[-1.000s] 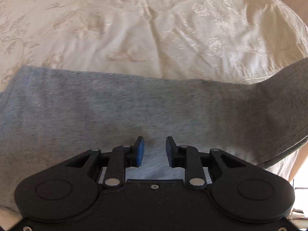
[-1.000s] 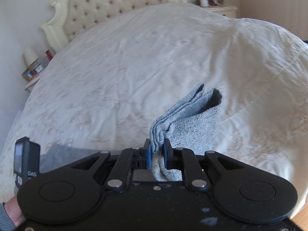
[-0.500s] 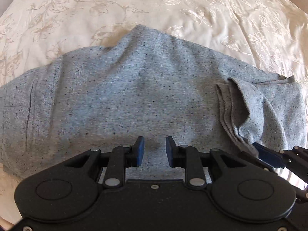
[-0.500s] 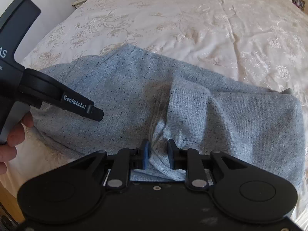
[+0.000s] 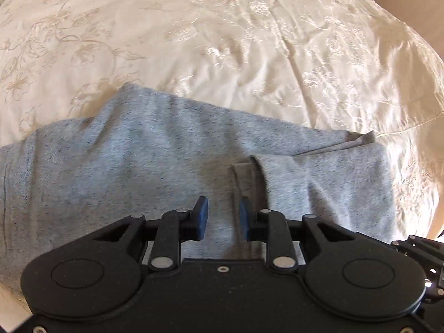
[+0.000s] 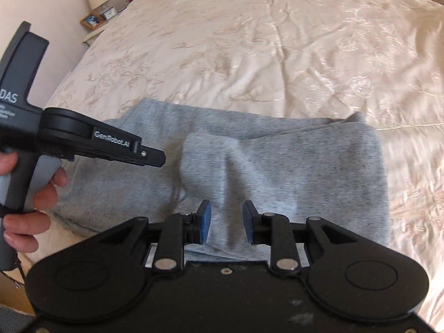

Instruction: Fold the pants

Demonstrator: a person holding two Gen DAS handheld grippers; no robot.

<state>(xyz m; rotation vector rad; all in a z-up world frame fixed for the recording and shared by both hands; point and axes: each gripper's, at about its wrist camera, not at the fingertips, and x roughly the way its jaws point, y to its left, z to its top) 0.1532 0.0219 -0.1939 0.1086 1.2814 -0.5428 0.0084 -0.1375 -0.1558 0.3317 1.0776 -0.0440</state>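
Note:
Grey marl pants (image 5: 166, 172) lie folded on the bed, with one end doubled back over the rest (image 5: 327, 183); a hem edge shows near the middle. My left gripper (image 5: 223, 217) hovers open just above the fabric, with nothing between its fingers. In the right wrist view the pants (image 6: 291, 161) form a rumpled rectangle with a raised crease. My right gripper (image 6: 227, 222) stands open over the near edge, the crease running under the gap. The left gripper (image 6: 155, 158) reaches in from the left, held by a hand (image 6: 41, 194).
A cream embroidered bedspread (image 6: 277, 41) covers the bed all around the pants. A nightstand (image 6: 97, 19) with a lamp, a photo frame and a small clock stands at the far left by the wall. The bed's near edge (image 5: 11, 310) runs close under both grippers.
The right gripper carried the pant end over onto the rest of the pants, laid it down and opened. The left gripper stayed open and shifted a little to the right.

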